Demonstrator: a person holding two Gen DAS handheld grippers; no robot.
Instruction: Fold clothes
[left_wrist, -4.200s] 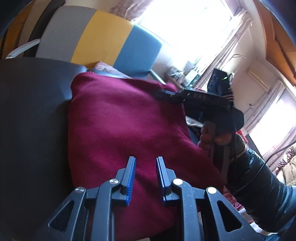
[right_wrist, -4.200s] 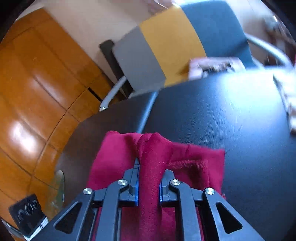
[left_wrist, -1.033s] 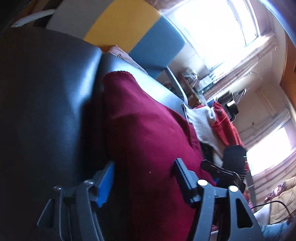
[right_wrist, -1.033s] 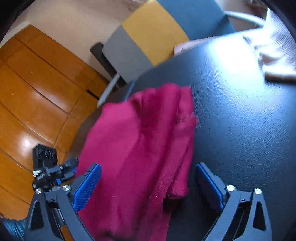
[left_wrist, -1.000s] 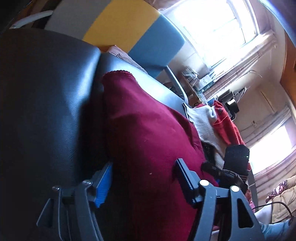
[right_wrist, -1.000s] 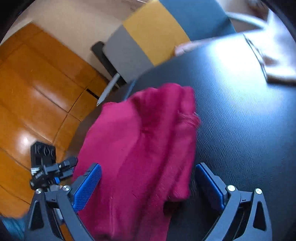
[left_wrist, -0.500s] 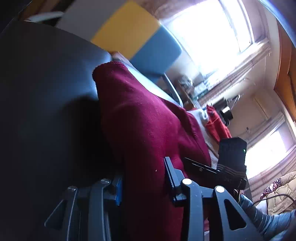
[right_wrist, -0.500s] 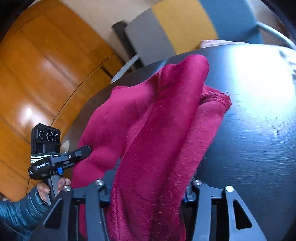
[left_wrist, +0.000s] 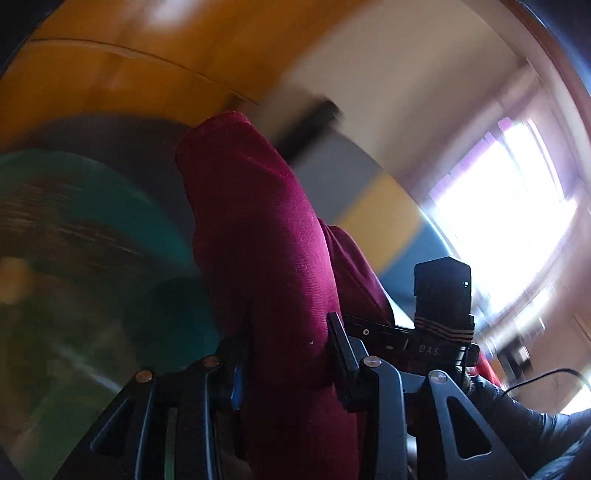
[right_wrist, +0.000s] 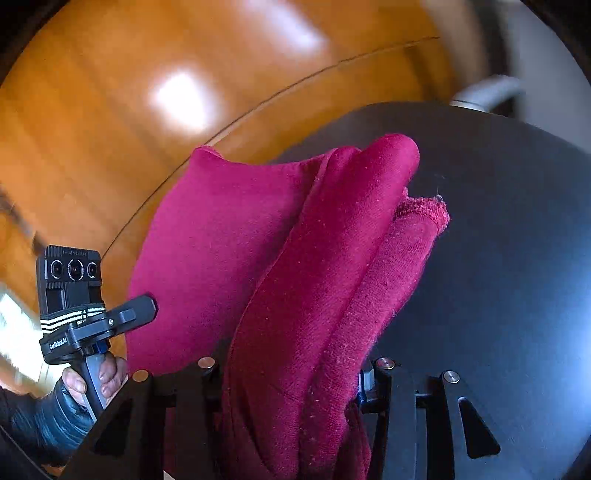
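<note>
Two tongs on one bundle: left tongs (left_wrist: 288, 354) and right tongs (right_wrist: 291, 369) are each clamped across a thick stack of the folded maroon garment (right_wrist: 295, 258), not a single layer. My read: pinching the whole stack at both sides keeps the folds together while the bundle is carried as one piece. The garment hangs between the two tongs, above the black counter (right_wrist: 517, 277); whether its far end touches the surface I can't tell. Long axis runs away from each camera, roughly along the fingers. In the right view the rolled far end points up-right, frayed hem (right_wrist: 428, 210) at the right edge. Left view is motion-blurred.
</note>
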